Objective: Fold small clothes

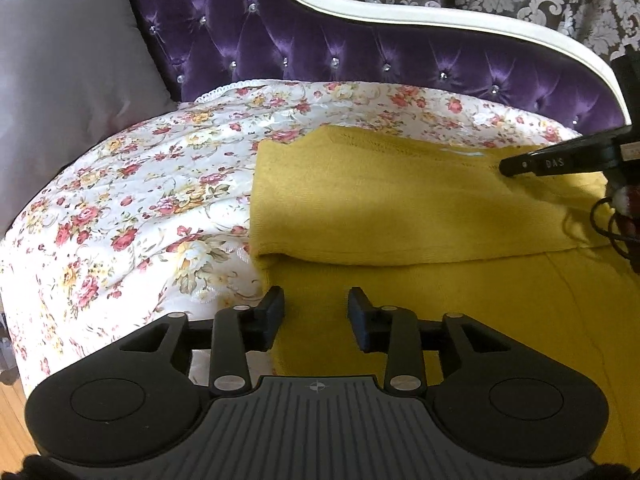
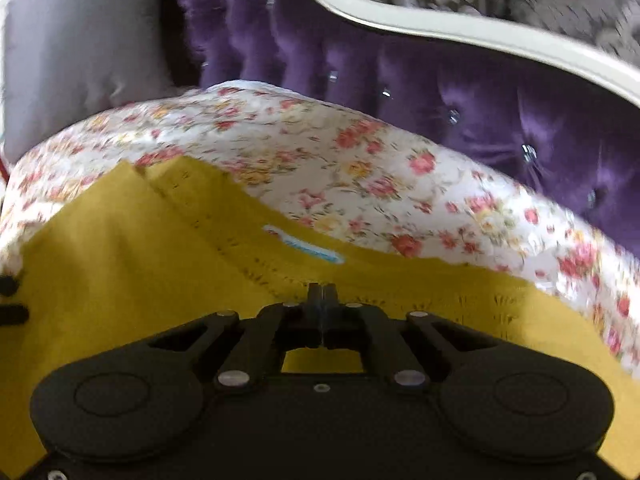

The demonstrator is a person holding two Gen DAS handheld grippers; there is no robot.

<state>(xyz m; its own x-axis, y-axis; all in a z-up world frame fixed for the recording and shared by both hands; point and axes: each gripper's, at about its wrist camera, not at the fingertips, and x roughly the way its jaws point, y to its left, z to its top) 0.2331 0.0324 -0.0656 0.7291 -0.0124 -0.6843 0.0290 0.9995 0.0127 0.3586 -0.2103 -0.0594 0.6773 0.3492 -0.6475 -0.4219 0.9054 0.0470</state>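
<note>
Presently Catalogued: Mustard Knit Garment, Partly Folded, on Floral Bedcover

Item 1. Mustard-yellow knitted garment (image 1: 420, 216), soft and limp. It lies flat on a white quilted bedcover printed with red and yellow roses (image 1: 140, 200). One flap is already doubled over the lower layer, its folded edge running crosswise just ahead of the left hand-held gripper. The long axis, as far as shown, runs left to right across both views. A pale blue label (image 2: 304, 246) marks the neckline, just ahead of the right hand-held gripper.

Item 2. Left hand-held gripper (image 1: 316, 316), black. Jaws spread with nothing between them, over the garment's near left edge where knit meets bedcover.

Item 3. Right hand-held gripper (image 2: 321, 292), black. Jaws pressed together at the openwork trim near the neckline; whether they pinch the knit or merely rest on it cannot be told. From the left wrist view it reaches in from the right, its tip on the far part of the flap.

Item 4. Surroundings: purple tufted velvet headboard with cream frame (image 1: 360, 40), beyond both grippers; grey cushion (image 1: 68, 60), far left.

Assessment: the right hand is nearer the neckline; the next fold likely turns on carrying that far edge toward the left hand-held gripper.
</note>
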